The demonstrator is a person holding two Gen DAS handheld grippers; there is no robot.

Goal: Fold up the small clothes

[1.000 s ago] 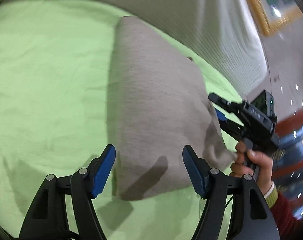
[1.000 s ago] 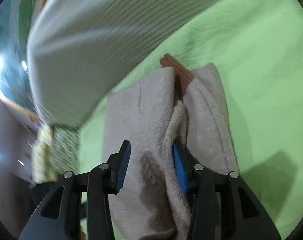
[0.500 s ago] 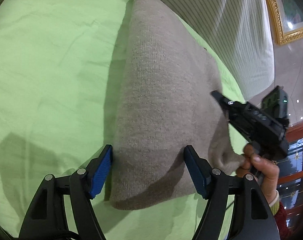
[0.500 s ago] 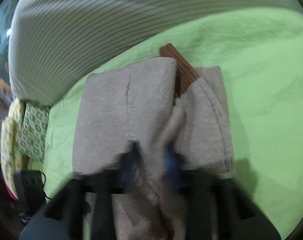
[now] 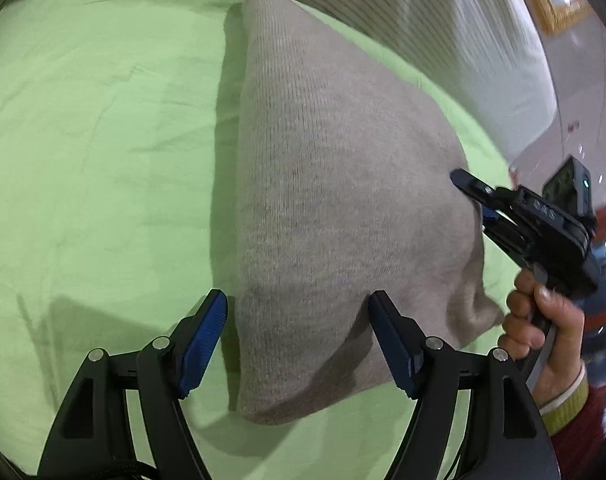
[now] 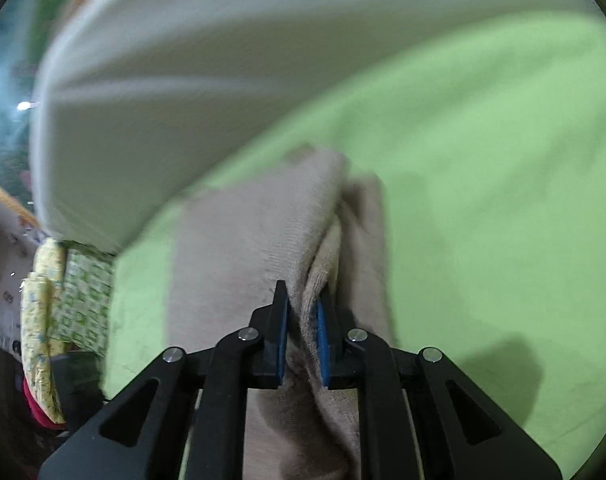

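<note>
While the right hand-held gripper (image 6: 301, 328), opening, pinches the beige knit garment (image 5: 335, 208), the left hand-held gripper (image 5: 299, 340) hovers released beside a striped pillow (image 5: 463, 40); no lettering legible.

The left tool (image 5: 297, 340) points steeply down, its blue pads set wide apart. At about 3 o'clock from it, a bare hand (image 5: 543, 320) grips the right tool (image 6: 302, 328), whose narrow jaws are opening, cloth pinched between their pads.

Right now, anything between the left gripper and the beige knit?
Nothing visible. The left gripper hangs open straddling the near edge of the beige knit garment on the green sheet. The right gripper has a fold of it between its pads, jaws opening.
</note>
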